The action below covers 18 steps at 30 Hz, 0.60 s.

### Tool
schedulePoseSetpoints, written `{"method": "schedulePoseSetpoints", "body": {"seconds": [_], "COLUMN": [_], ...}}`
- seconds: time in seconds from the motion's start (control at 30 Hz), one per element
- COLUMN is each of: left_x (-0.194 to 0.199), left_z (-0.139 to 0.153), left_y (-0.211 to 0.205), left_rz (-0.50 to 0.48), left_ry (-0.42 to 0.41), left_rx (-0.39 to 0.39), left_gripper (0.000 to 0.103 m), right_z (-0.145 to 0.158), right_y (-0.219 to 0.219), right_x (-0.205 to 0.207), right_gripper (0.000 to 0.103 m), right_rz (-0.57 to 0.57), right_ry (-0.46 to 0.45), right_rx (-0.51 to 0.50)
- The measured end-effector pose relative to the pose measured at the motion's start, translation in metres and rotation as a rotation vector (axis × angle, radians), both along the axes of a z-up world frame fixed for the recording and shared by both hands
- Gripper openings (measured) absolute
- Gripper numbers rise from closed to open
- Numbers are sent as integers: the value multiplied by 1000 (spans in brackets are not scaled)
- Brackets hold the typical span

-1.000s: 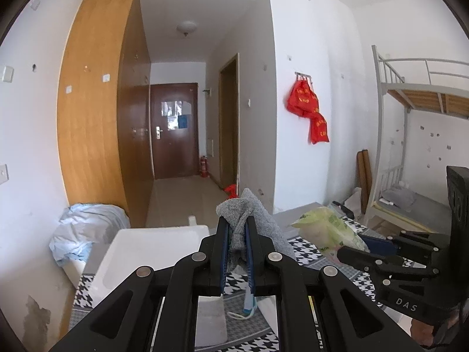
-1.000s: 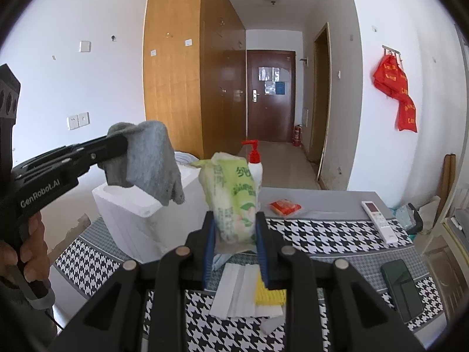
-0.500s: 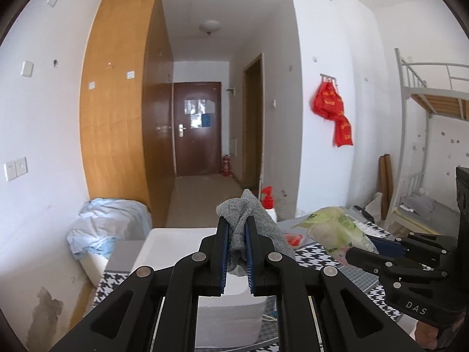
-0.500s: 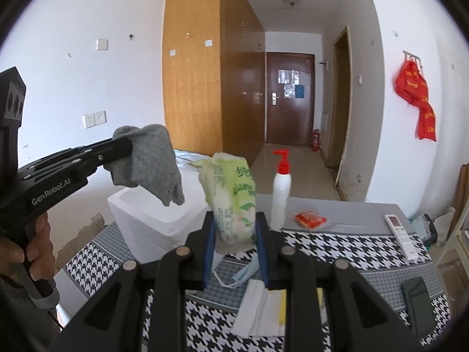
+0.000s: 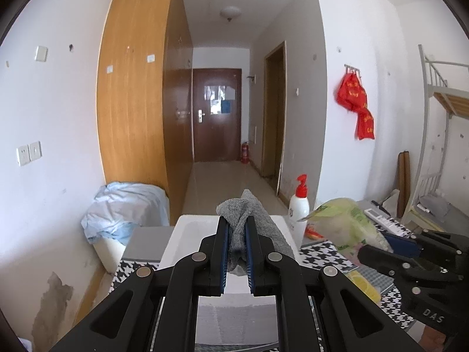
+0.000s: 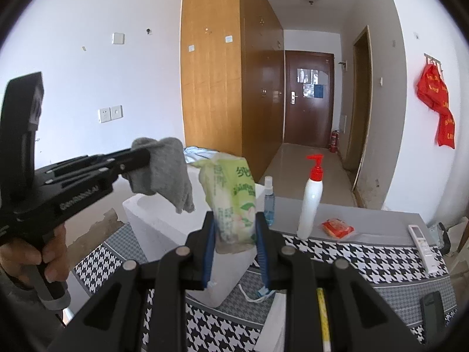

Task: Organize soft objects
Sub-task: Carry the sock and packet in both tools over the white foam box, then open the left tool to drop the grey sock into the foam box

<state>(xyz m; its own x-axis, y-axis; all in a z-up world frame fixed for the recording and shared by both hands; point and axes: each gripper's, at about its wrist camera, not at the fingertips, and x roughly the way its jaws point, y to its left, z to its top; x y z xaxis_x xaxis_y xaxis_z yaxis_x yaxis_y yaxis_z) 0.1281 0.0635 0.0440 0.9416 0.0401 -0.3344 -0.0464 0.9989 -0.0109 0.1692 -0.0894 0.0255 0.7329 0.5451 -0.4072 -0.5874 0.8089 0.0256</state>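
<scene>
Grey cloth [image 5: 244, 220], bunched and drooping, is pinched between the nearly closed jaws of the left hand-held gripper [image 5: 236, 228] and hangs above the open white foam box [image 5: 187, 234] at the near-left end of the counter [image 6: 366, 252]. Just beside it, the right hand-held gripper [image 6: 234, 228] is closed partway on a soft green-printed tissue pack [image 6: 231, 199], held upright over the box's near corner. Compared with a second ago, both views have swung so that the box now sits directly ahead and a pump bottle [image 6: 312, 202] and small spray bottle [image 6: 269, 202] have come into sight; both soft items look carried to the drop point, so release into the box seems the next step. Counted: two soft items in hand, one box, two bottles, one orange packet [image 6: 337, 228], one remote control [image 6: 422, 246], and one face mask [image 6: 258, 293] lying on the houndstooth cover.
</scene>
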Motion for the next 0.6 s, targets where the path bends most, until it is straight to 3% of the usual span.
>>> {"method": "schedulePoseSetpoints", "body": {"seconds": [0.53,0.6], "left_x": [44,45], "left_z": [-23,-24], "left_y": [10,11], "left_rz": [-9,-8], "left_ry": [116,119], "left_rx": [-26,-31], "left_gripper": [11,15], "right_z": [-4,-5], "right_y": [8,7], "right_x": [10,11], "right_gripper": [30,30], "right_rz": [-52,-58], "right_ry": [10,15], "right_rx": [-39,-41]}}
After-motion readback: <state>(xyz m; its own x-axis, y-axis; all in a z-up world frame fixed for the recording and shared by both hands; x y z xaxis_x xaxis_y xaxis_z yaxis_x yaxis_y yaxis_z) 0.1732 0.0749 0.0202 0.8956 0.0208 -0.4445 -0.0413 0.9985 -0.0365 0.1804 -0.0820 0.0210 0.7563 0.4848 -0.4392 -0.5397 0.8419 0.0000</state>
